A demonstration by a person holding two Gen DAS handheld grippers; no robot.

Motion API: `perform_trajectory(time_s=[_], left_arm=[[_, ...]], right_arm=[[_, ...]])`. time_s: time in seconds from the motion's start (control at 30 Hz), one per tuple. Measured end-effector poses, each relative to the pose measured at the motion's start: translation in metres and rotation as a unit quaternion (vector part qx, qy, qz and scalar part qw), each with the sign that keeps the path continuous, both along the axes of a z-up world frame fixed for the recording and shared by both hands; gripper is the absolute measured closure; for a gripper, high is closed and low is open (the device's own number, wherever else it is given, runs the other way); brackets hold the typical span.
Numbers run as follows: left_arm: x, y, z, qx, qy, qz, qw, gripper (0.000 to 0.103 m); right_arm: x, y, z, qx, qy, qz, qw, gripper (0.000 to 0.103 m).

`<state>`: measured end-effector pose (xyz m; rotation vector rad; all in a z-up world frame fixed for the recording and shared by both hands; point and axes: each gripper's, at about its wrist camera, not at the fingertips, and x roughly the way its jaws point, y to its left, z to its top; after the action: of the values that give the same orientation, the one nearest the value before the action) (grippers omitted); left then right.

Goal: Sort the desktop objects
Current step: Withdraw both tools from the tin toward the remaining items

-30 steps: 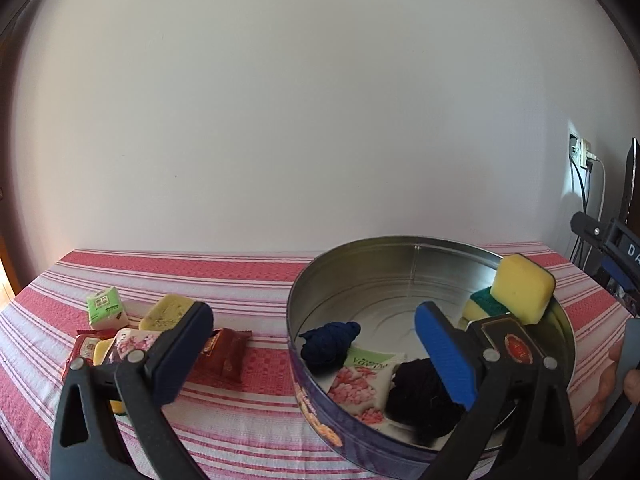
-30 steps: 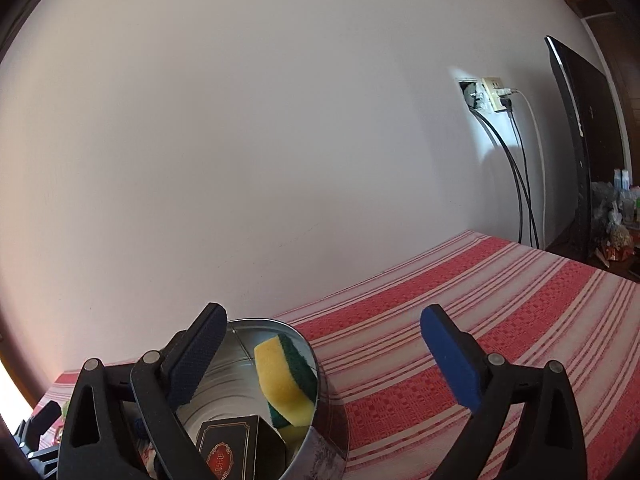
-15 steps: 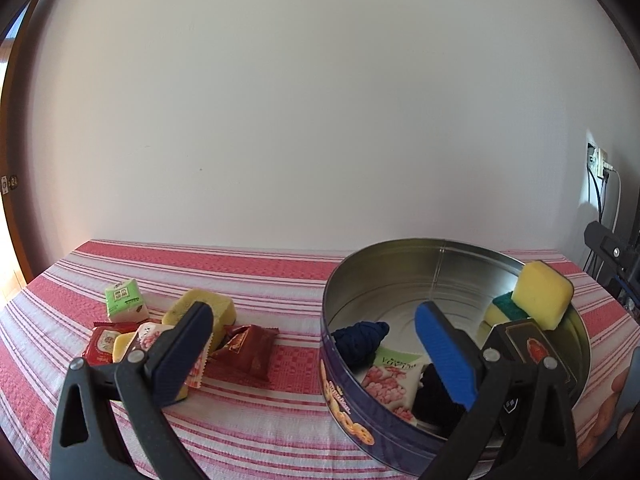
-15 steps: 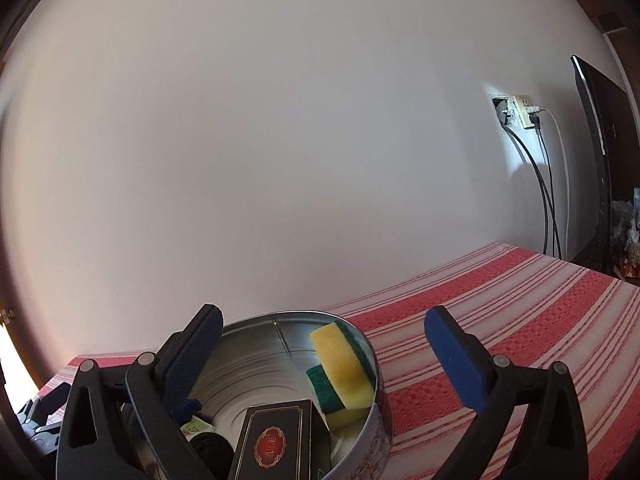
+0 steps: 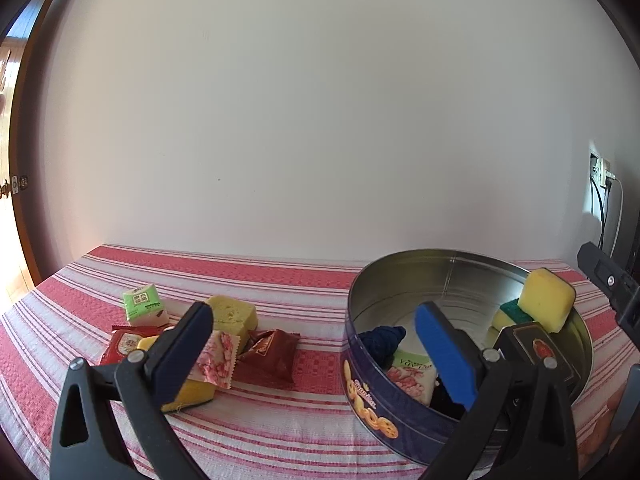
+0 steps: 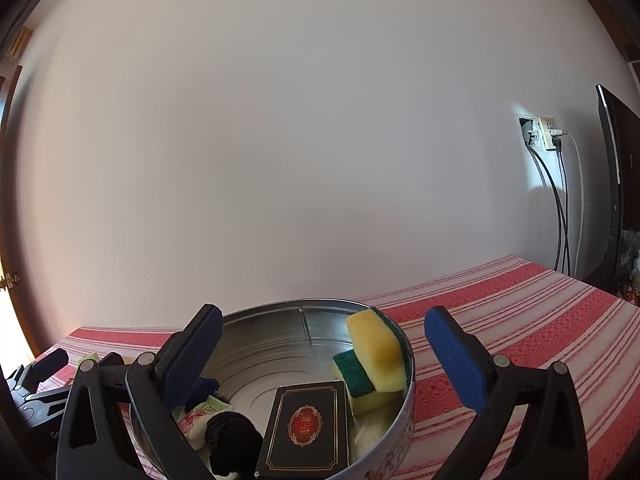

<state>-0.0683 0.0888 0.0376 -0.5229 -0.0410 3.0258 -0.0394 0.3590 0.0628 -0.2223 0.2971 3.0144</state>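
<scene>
A round blue cookie tin [image 5: 384,412] stands on the red striped cloth. It holds a yellow-green sponge [image 5: 544,304], a black box [image 5: 536,348], a dark blue yarn ball [image 5: 382,340] and a floral packet [image 5: 412,372]. To its left lie a green-white packet [image 5: 144,306], a yellow sponge [image 5: 234,314], a dark red packet [image 5: 268,354], a pink floral packet [image 5: 216,362] and a red packet [image 5: 126,344]. My left gripper [image 5: 316,356] hangs open between pile and tin, holding nothing. My right gripper [image 6: 324,360] is open and empty above the tin [image 6: 280,306], over the sponge [image 6: 376,348], black box [image 6: 308,428] and black yarn [image 6: 228,440].
A white wall runs close behind the table. A wall socket [image 6: 544,134] with hanging cables and a dark screen [image 6: 612,184] stand at the right. A wooden door edge [image 5: 16,184] is at the far left. Striped cloth [image 6: 540,320] stretches right of the tin.
Both views have swung left. The tin has slid right in the left wrist view and toward the centre in the right wrist view. Both grippers stay open and empty.
</scene>
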Motion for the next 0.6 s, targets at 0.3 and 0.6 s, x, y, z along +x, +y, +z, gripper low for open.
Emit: perform_trajectory(time_s=[0.3,0.6], left_arm=[[-0.002,-0.043,-0.001,0.01,-0.015,0.031,0.9993,0.001],[-0.012,-0.084,-0.001,-0.006,-0.018,0.065,0.9977,0.001]], right_arm=[[0.005,-0.026,-0.001,0.011,-0.001,0.036,0.999,0.001],[0.0,-0.072,-0.007,-0.005,-0.03,0.098,0.995,0.001]])
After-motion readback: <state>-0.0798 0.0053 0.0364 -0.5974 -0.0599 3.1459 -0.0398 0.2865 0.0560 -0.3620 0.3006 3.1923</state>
